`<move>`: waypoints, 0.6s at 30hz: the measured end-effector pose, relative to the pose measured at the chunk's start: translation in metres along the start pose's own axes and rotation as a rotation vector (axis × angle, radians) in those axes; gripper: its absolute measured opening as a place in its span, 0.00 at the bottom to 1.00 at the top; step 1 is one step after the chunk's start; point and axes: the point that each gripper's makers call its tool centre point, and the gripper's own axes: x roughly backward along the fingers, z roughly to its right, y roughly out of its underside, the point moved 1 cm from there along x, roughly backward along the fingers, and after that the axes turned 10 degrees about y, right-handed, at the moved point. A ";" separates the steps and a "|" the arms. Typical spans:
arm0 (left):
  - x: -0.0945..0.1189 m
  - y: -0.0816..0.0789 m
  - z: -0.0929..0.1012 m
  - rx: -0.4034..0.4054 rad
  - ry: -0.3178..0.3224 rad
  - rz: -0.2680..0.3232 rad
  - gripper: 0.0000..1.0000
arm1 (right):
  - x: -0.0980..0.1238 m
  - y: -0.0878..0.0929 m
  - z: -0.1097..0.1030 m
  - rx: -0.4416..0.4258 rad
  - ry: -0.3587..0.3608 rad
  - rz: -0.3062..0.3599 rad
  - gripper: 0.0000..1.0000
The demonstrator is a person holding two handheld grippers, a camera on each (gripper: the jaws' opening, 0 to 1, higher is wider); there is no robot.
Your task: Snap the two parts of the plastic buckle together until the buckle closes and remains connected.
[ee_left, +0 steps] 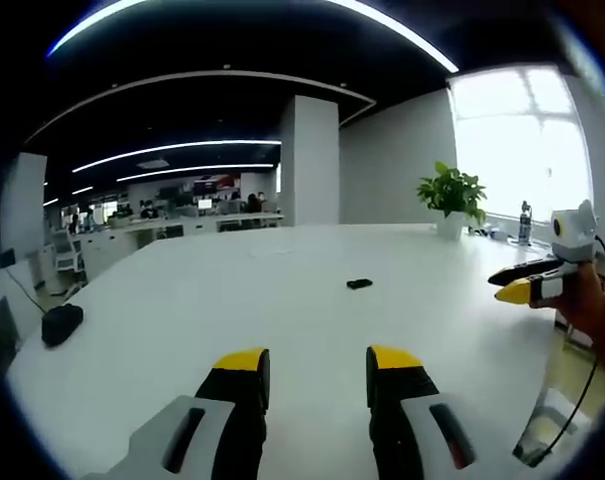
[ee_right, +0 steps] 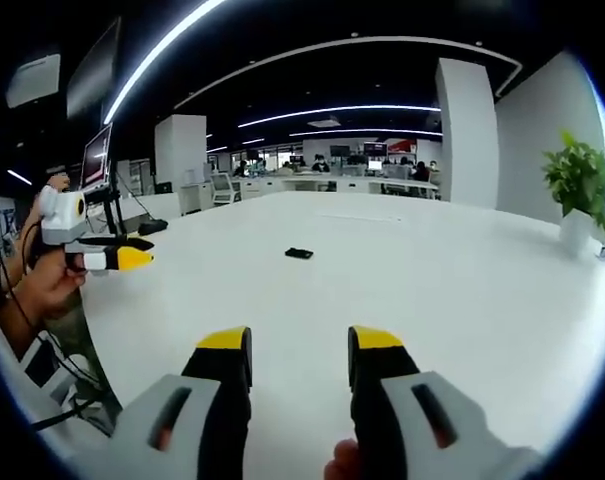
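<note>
Left gripper view: left gripper (ee_left: 317, 380) fingers seen parted, nothing held; buckle (ee_left: 359, 284) lies ahead, slightly right, well apart, on desk (ee_left: 182, 300); long axis roughly crosswise.
Right gripper view: right gripper (ee_right: 289, 370) fingers parted, empty; buckle (ee_right: 299, 253) straight ahead.
Nearer hand: can't be told.
Count: 1 dark item seen (2 parts not resolvable); grippers: 2.

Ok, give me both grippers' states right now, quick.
Left gripper: open, holding nothing, above the white table.
Right gripper: open, holding nothing; the black buckle lies untouched farther out.
</note>
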 end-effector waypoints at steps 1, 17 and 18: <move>0.000 0.000 0.000 0.000 -0.001 0.001 0.38 | 0.000 0.000 0.000 0.004 0.001 -0.001 0.38; 0.003 -0.001 0.000 -0.001 -0.010 0.009 0.38 | 0.000 0.002 -0.001 0.004 0.004 -0.002 0.38; 0.003 -0.001 0.000 0.000 -0.012 0.009 0.38 | 0.000 0.002 -0.001 0.003 0.004 -0.002 0.38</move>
